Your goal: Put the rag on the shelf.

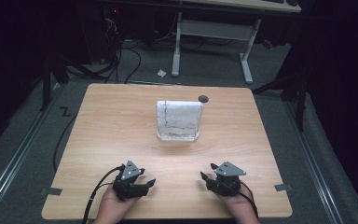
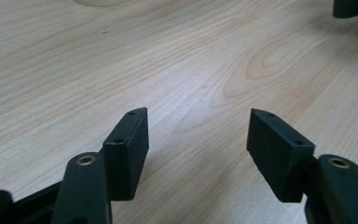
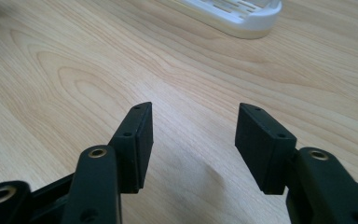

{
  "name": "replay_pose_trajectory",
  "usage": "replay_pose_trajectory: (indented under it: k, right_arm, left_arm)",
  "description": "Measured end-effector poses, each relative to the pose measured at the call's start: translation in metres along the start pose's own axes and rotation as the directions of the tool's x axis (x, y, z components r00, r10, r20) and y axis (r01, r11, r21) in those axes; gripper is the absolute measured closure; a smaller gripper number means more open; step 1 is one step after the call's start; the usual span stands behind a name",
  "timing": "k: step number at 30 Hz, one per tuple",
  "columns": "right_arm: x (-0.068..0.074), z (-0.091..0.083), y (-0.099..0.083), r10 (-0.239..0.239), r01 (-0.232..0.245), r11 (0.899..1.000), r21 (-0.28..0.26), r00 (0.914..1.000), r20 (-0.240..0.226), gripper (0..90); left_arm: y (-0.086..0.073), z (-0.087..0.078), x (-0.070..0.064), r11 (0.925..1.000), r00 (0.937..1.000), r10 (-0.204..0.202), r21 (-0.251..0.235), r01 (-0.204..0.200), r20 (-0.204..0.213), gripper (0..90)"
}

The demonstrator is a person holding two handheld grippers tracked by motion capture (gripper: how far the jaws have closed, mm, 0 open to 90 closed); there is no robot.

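A white rack point(image 1: 177, 135) stands at the middle of the wooden table point(image 1: 112, 121), with a white cloth point(image 1: 178, 114) draped over it. Its white base point(image 3: 242, 16) appears at the top of the right gripper view. My left gripper point(image 1: 148, 182) rests near the table's front edge, left of centre, held by a hand. Its jaws stand open over bare wood point(image 2: 198, 128). My right gripper point(image 1: 206, 178) lies to the right of it, also held by a hand, open with nothing between its fingers point(image 3: 193, 123). Both sit well short of the rack.
A small dark round disc point(image 1: 203, 98) lies on the table behind the rack. Bare wood stretches between the grippers and the rack. Beyond the table are a white desk frame point(image 1: 212, 42), cables point(image 1: 121, 56) and grey floor.
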State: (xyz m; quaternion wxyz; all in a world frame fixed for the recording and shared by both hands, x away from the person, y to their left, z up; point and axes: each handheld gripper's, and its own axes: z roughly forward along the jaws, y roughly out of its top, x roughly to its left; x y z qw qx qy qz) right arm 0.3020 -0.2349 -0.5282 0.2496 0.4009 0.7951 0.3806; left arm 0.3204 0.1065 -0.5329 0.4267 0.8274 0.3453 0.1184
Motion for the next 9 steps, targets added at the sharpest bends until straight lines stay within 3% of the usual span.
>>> replay_pose_trajectory:
  k: [2, 5, 9]
  right_arm:
    - [-0.0007, 0.0035, -0.0011, 0.004, -0.004, 1.000, 0.018, 1.0000, -0.005, 47.3]
    - [-0.0013, 0.0047, 0.0006, 0.008, -0.008, 1.000, 0.012, 0.9999, -0.010, 47.2]
    - [-0.0023, 0.0057, 0.0006, 0.013, -0.013, 1.000, 0.004, 0.9996, -0.026, 46.4]
  left_arm:
    - [0.0023, 0.0013, 0.0009, 0.9999, 0.9999, 0.014, -0.005, -0.014, -0.009, 38.3]
    - [0.0015, 0.0014, 0.0049, 0.9998, 0.9999, -0.015, -0.009, 0.015, 0.005, 38.1]
    - [0.0008, -0.0021, 0.0085, 0.9993, 0.9995, -0.030, -0.025, 0.030, -0.006, 36.7]
